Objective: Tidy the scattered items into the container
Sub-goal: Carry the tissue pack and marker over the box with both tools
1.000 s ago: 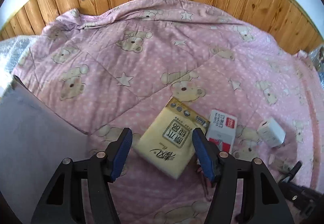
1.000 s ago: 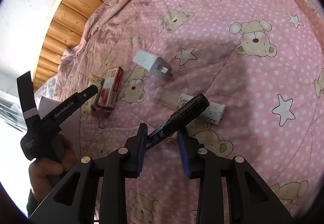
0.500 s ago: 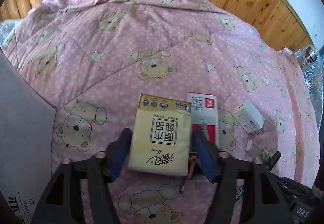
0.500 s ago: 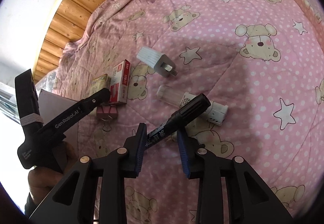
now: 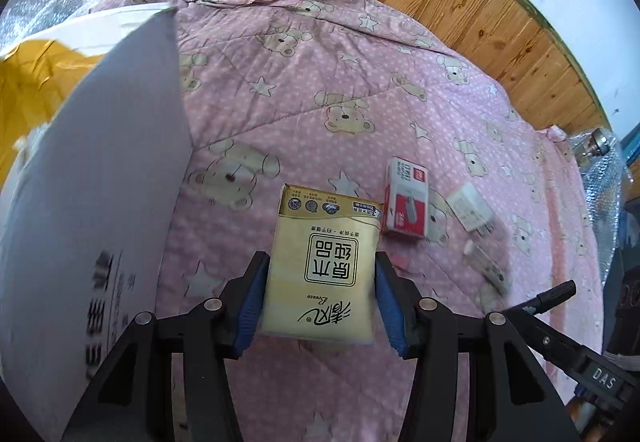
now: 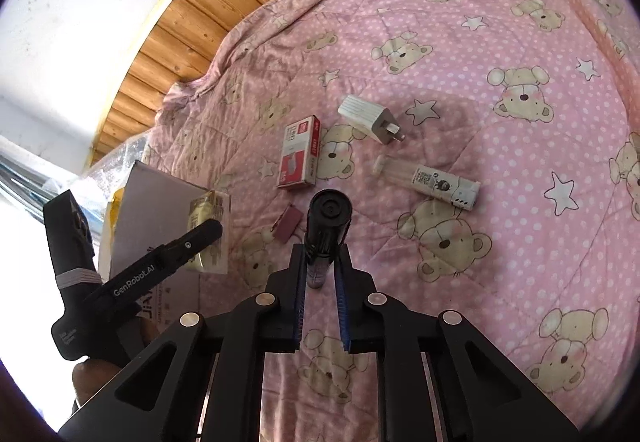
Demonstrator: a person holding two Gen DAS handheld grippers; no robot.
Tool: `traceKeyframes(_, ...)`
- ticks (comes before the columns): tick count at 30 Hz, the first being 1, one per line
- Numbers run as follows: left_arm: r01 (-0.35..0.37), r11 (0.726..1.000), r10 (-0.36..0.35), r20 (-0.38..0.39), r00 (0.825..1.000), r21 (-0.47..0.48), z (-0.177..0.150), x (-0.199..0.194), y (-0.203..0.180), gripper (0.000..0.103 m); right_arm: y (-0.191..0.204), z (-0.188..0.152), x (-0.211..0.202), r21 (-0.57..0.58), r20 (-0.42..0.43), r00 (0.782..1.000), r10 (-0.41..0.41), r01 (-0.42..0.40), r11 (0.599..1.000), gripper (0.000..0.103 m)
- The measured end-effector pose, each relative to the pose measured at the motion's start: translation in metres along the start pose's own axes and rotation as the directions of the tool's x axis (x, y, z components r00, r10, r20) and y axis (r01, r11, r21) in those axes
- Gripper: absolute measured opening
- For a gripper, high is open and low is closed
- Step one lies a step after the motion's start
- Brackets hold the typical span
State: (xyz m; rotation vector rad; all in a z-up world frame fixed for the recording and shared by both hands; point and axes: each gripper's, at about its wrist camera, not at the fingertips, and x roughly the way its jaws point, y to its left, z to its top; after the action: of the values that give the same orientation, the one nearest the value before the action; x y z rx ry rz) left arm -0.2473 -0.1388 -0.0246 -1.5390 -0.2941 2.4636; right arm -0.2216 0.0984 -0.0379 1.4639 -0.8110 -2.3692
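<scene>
Tissues [image 5: 324,270], a flat yellow pack with black characters in a framed label and a gold band across its far end, now sit off the quilt [image 5: 320,90], pinched by their long edges between the blue pads of the left gripper [image 5: 322,294]. A second ago that gripper stood with jaws spread over the pack as it lay skewed on the quilt; half a second ago the pads had closed in on its sides. Since then the box [image 5: 92,202] has swung into the left wrist view: a grey cardboard wall with printed characters fills the left side, with yellow lining [image 5: 28,82] showing inside its open top. The pack hangs just right of that wall, not yet over the opening.

The marker [image 6: 326,226] has changed too. Earlier it lay slanted across the quilt between the spread jaws of the right gripper [image 6: 322,282]; now the jaws are pressed onto its barrel and it points straight along the fingers, its black cap end-on to the camera.

On the quilt, the red-and-white carton [image 6: 299,156], the white plug [image 6: 368,116], the clear tube with a white end [image 6: 430,182] and a small maroon clip [image 6: 289,222] lie where they did, near one another but apart. In the right wrist view the left gripper carries the pack beside the box, a hand [image 6: 100,378] below it.
</scene>
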Motion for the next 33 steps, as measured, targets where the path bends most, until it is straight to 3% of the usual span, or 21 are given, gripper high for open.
traceKeyframes(14, 0.098, 0.995, -0.099, 0.049, 0.994, 0.029, -0.025, -0.057, -0.011, 0.053, 0.04, -0.022, -0.052, -0.087, 0.075, 0.997, -0.024, 0.031, 0.996, 0.013)
traceKeyframes(33, 0.186, 0.981, -0.192, 0.16, 0.968, 0.051, -0.06, -0.147, 0.004, 0.053, 0.115, -0.077, -0.097, -0.22, 0.117, 0.993, -0.029, 0.054, 0.974, 0.013)
